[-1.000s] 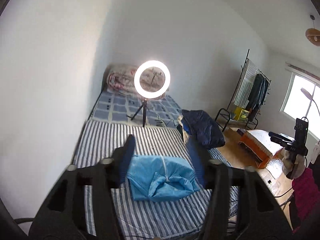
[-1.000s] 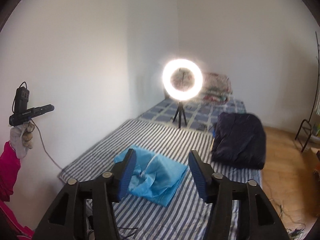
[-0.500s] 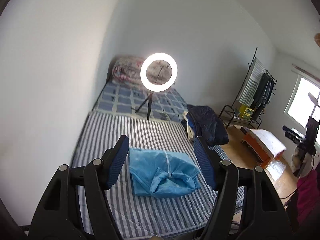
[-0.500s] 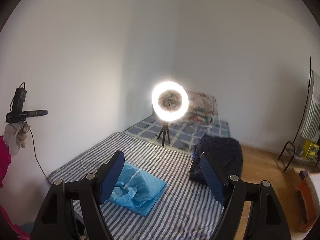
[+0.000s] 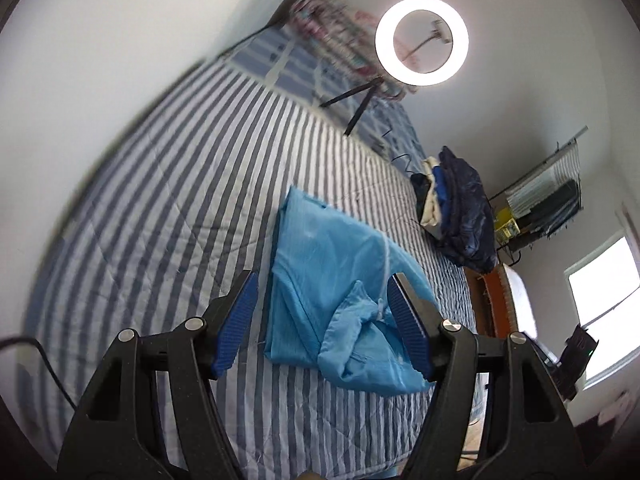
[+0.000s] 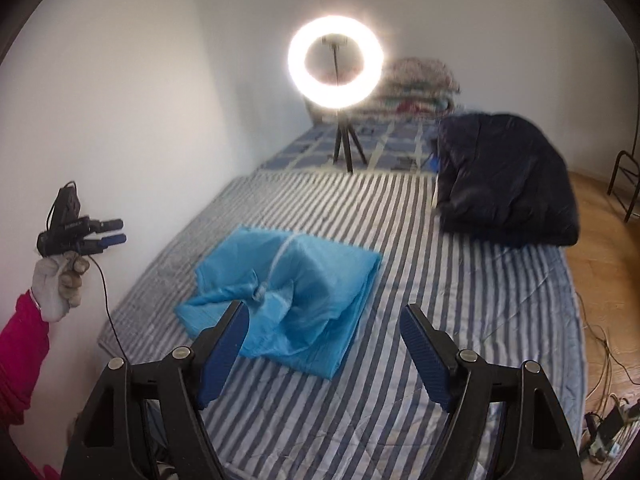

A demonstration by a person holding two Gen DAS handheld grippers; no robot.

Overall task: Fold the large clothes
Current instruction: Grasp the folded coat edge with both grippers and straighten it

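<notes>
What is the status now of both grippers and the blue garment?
Left gripper and right gripper open, holding nothing. Blue garment bunched on striped bed, untouched. Nothing between fingers and it.

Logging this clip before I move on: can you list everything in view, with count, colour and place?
Garment: one, light blue, crumpled on the near part of the bed.
Bed cover: one, blue and white stripes, under the garment.
Checked cover: one, blue and white, far end of the bed.
Ring light: one, white and lit, on a black tripod mid-bed.
Dark jacket: one, navy, at the bed's right edge.
Folded quilt: one, patterned and blurred, by the far wall.
Clothes rack: one, black, beyond the bed.
Window: one, bright.
Cables: several, on the wooden floor.
Left gripper: black, blue fingers, open, empty.
Right gripper: same, open, empty.
Left hand: white glove, pink sleeve.
</notes>
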